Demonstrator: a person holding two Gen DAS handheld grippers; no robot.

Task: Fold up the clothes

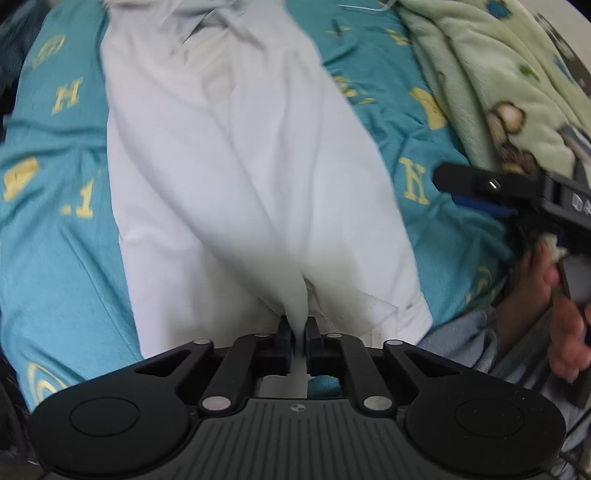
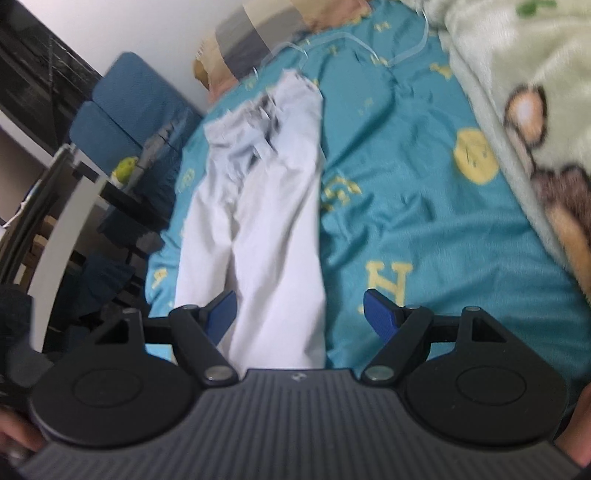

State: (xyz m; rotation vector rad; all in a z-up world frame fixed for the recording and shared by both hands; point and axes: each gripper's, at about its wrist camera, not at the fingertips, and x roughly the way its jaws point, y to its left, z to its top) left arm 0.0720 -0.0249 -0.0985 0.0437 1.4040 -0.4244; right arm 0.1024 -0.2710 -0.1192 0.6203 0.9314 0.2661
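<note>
White trousers (image 1: pixel 236 177) lie lengthwise on a teal bedsheet (image 1: pixel 55 258). My left gripper (image 1: pixel 298 328) is shut on the near end of the trousers, and the cloth rises in a pinched ridge from its jaws. My right gripper (image 2: pixel 299 314) is open and empty, its blue pads (image 2: pixel 380 314) spread wide above the near part of the trousers (image 2: pixel 266 221). The right gripper also shows in the left wrist view (image 1: pixel 476 188), off to the right of the trousers above the sheet.
A pale green fleece blanket (image 1: pixel 498 74) with bear prints lies along the right of the bed. A striped pillow (image 2: pixel 255 33) sits at the far end. A blue chair (image 2: pixel 125 107) and dark shelving (image 2: pixel 33 74) stand left of the bed.
</note>
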